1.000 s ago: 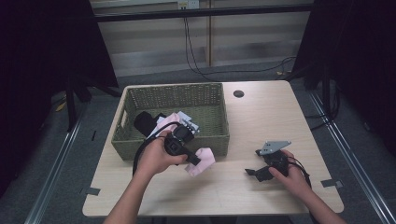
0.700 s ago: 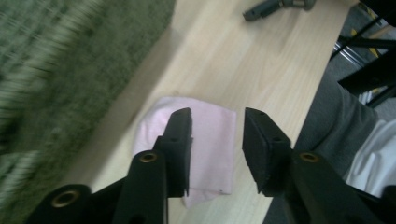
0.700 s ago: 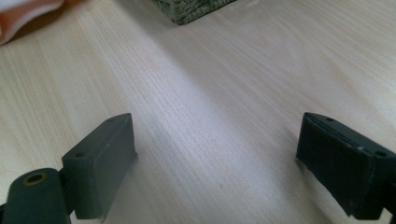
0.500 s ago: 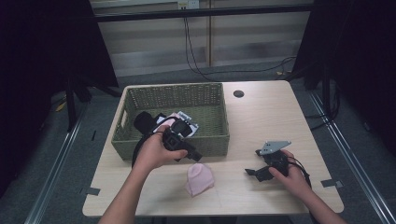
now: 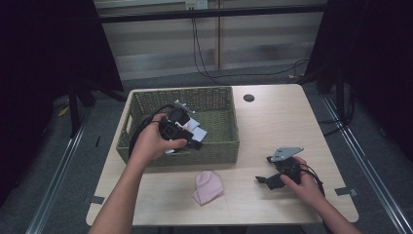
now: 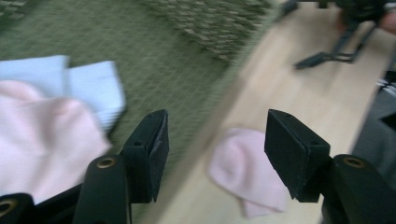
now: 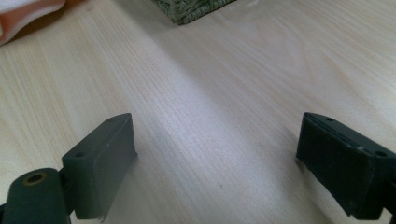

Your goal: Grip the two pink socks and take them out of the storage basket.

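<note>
A: Cloth [image 5: 208,187] first — where's it at?

B: Pink one, folded, lying flat on the table [image 5: 272,122], near the front edge, just in front of the basket's [image 5: 214,97] front wall. Not touching the basket as far as I can tell. In the left gripper view it shows on the wood [image 6: 247,172] between the two jaws, but farther off, nothing pinching it.

A: So left gripper [image 5: 187,138] is empty?

B: Yep. Jaws have just been opening, now spread wide w/ nothing between the pads. It's up over the basket's front wall, held in the left hand [image 5: 153,141], cable looping back over the wrist.

A: What's inside the basket?

B: More cloths — a pink one [image 6: 42,140] and a pale blue one [image 6: 91,88] just beside it, overlapping. Blurry in the left gripper view, can't say more.

A: Right side?

B: Right gripper [image 5: 265,180] sits low at the table, well apart from the pink cloth, to its right. Jaws wide apart, only bare wood between them [image 7: 215,154]. Right hand [image 5: 304,183] wraps the body, grey 3-cornered plate on top.

A: Anything else on the table?

B: Small dark round hole [image 5: 249,98] near the far edge, right of the basket.
</note>
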`<act>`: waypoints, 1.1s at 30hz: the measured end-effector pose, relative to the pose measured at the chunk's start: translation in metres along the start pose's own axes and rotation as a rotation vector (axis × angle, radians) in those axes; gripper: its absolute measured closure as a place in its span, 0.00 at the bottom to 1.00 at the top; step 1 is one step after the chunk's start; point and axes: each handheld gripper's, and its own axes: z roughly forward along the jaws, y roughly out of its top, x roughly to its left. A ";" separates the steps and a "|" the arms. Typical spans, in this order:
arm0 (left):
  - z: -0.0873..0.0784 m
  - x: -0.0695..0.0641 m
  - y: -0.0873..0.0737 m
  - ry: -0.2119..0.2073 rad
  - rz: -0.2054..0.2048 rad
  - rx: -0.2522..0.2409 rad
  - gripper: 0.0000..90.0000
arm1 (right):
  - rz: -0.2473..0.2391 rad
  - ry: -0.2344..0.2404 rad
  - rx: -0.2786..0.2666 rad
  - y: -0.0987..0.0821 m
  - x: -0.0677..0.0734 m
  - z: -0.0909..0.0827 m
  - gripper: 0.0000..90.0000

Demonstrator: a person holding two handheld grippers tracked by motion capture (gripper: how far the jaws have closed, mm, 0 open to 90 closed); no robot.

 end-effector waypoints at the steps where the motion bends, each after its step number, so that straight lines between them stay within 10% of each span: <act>1: -0.001 0.006 0.000 0.006 -0.012 0.002 0.44 | 0.000 0.000 0.000 0.000 0.000 0.000 0.12; 33: 0.032 0.092 -0.011 0.150 -0.143 0.081 0.41 | 0.003 0.000 -0.001 0.000 0.000 0.000 0.12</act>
